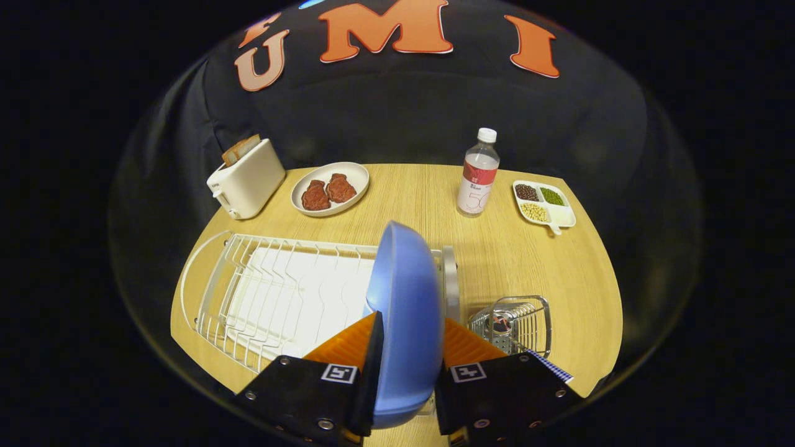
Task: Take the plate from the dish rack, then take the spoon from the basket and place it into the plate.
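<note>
Between the two fingers of the claw [407, 363] stands a round blue plastic plate [407, 323], held on edge and upright, with both fingers pressed against its two faces so that the claw is clamped on it. The plate rises well above the fingertips and its lower rim reaches down between the finger bases. Just behind and left of the plate lies a white wire dish rack [273, 292] on its white drip tray, its slots standing bare along the left side; whether the plate touches the rack cannot be told. Just right of the right finger sits a small silvery wire basket [515, 323] with a dark item inside that is too small to make out. All of it rests on a light wooden worktop [422, 198]. Farther back, near the far edge, stand a white toaster [247, 180] with bread slices in its slot, a shallow cream oval dish [330, 188] carrying two reddish pieces of meat, a clear plastic bottle [478, 174] with a white cap, and a white divided tray [544, 203] of dark, green and yellow beans.
</note>
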The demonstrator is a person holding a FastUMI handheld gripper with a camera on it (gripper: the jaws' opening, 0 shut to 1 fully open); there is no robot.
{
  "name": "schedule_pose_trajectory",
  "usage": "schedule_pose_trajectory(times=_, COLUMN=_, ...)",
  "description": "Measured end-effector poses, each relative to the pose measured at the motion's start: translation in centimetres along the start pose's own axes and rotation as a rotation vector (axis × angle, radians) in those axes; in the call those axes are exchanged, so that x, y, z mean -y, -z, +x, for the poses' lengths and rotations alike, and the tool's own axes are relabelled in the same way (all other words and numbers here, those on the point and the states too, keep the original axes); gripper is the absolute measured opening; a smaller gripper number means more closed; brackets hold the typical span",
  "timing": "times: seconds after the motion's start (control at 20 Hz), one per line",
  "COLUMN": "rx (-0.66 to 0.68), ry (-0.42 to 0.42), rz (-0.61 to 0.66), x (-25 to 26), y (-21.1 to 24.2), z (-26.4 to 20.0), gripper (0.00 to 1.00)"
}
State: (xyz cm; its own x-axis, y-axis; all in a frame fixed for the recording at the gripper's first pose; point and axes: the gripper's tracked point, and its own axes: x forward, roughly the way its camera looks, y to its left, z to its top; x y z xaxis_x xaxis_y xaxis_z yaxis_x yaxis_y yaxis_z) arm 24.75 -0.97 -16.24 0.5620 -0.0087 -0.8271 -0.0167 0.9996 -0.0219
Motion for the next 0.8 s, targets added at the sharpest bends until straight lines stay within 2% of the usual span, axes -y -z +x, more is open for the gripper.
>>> schedule_pose_trajectory(times=0.2, rx=0.090, ry=0.036, rz=0.032, x=0.8, y=-2.6, z=-2.3, gripper=0.35)
schedule_pose_trajectory(times=0.35, rx=0.138, ry=-0.038, rz=0.070, x=-0.6, y=-3.0, z=-5.4, gripper=0.29)
schedule_pose_trajectory(times=0.5, rx=0.200, ry=-0.073, rz=0.053, x=-1.1, y=-2.7, z=-8.1, gripper=0.28)
schedule_pose_trajectory(times=0.6, rx=0.232, ry=-0.056, rz=0.010, x=-0.7, y=-1.5, z=-8.8, gripper=0.27)
schedule_pose_trajectory(times=0.8, rx=0.217, ry=-0.085, rz=-0.036, x=-1.3, y=2.5, z=-9.1, gripper=0.24)
